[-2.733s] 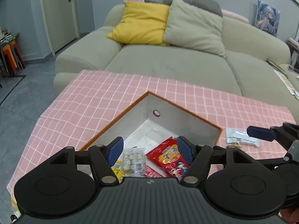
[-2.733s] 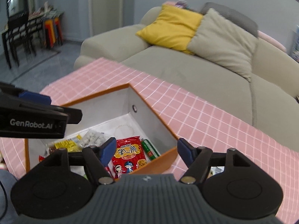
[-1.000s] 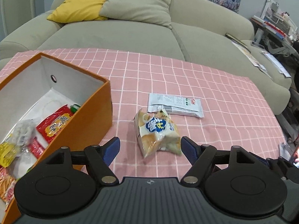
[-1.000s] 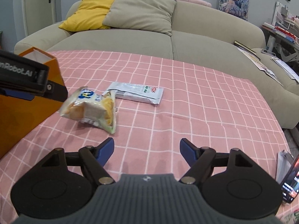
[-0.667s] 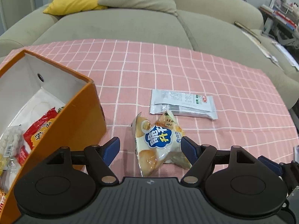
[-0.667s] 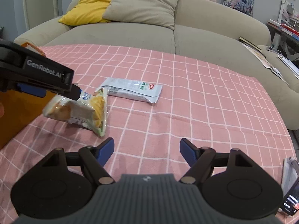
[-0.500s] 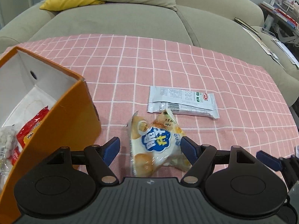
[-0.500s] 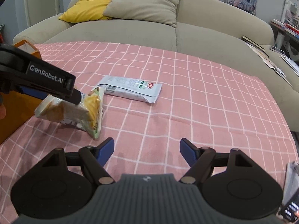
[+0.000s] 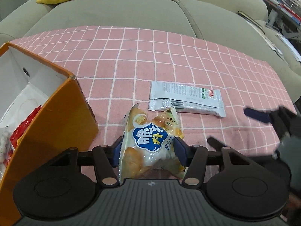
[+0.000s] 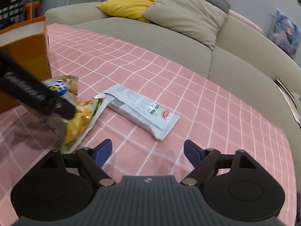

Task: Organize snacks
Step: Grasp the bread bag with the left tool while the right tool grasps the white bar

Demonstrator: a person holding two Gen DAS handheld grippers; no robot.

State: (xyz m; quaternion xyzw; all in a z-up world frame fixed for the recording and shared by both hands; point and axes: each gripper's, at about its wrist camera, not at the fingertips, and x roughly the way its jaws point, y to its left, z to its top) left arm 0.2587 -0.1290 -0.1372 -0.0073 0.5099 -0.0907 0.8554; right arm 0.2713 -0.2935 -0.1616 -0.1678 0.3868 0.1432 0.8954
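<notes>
A yellow and white snack bag [image 9: 150,141] with a blue label lies on the pink checked tablecloth [image 9: 169,56]. My left gripper [image 9: 147,150] has closed its blue pads on both sides of the bag; it also shows in the right wrist view [image 10: 79,109]. A grey-white snack packet [image 9: 186,98] lies flat just beyond it, and in the right wrist view [image 10: 143,111] it is ahead of my right gripper [image 10: 148,150], which is open and empty. The orange box [image 9: 56,113] with snacks inside stands at the left.
A beige sofa [image 9: 131,9] with a yellow cushion [image 10: 129,1] and a grey cushion [image 10: 186,13] runs behind the table. Books and papers [image 9: 282,9] lie at the far right. The right gripper shows blurred at the right edge [image 9: 272,116].
My left gripper has moved forward and down over the yellow bag and closed on it. My right gripper has swung left toward the grey-white packet and stays open.
</notes>
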